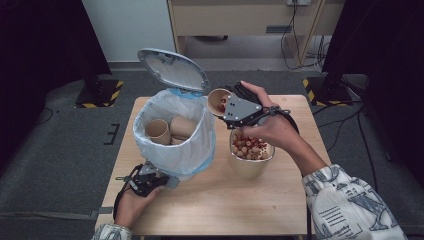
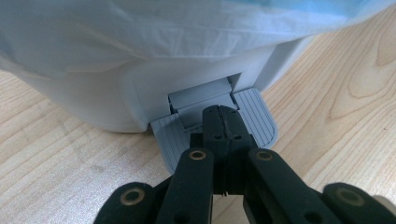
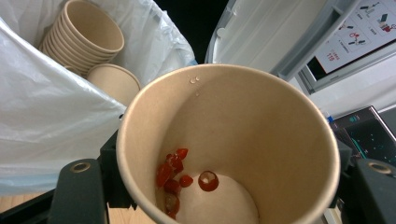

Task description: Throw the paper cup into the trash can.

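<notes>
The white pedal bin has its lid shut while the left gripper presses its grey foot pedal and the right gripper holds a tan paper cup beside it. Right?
Not quite: the grey lid of the white pedal bin stands open, as the high view shows. The left gripper does press the grey foot pedal, and the right gripper holds the tan paper cup beside it.

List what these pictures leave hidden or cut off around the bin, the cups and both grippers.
- High view: the bin's pedal, hidden behind the left gripper and hand.
- Left gripper view: the bin top, cut off by the upper edge.
- Right gripper view: the held cup hides the right gripper's fingertips and its own outside.
- High view: the bag hides the bin's lower contents.
</notes>
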The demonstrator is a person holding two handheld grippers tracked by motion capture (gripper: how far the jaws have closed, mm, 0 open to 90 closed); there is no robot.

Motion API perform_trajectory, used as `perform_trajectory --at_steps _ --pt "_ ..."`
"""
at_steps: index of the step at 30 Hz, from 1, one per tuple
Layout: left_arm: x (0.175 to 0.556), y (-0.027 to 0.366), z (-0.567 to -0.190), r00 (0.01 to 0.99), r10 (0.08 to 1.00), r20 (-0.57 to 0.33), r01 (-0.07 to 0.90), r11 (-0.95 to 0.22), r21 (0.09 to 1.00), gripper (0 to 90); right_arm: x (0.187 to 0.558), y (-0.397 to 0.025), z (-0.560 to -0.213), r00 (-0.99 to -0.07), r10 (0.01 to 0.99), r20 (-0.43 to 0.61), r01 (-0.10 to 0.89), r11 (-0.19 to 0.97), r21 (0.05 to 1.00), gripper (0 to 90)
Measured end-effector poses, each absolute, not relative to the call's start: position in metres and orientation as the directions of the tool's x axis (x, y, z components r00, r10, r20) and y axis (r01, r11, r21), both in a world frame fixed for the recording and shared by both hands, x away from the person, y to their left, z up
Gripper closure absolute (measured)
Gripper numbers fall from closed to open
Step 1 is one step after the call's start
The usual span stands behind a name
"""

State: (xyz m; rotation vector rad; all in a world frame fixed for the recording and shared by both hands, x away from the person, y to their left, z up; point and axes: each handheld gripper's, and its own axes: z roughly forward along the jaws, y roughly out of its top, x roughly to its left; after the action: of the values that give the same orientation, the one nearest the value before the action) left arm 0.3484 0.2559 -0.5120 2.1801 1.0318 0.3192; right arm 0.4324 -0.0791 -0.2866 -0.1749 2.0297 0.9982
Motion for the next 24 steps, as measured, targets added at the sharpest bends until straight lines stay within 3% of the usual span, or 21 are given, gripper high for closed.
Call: perform_trajectory --at_steps 24 --pt "0.349 0.256 -0.512 0.654 0.753 -0.070 0.583 -0.443 0.681 89.9 0.432 -0.061 -0.280 -0.740 0.283 -0.610 -0.378 0.575 0.725 29.1"
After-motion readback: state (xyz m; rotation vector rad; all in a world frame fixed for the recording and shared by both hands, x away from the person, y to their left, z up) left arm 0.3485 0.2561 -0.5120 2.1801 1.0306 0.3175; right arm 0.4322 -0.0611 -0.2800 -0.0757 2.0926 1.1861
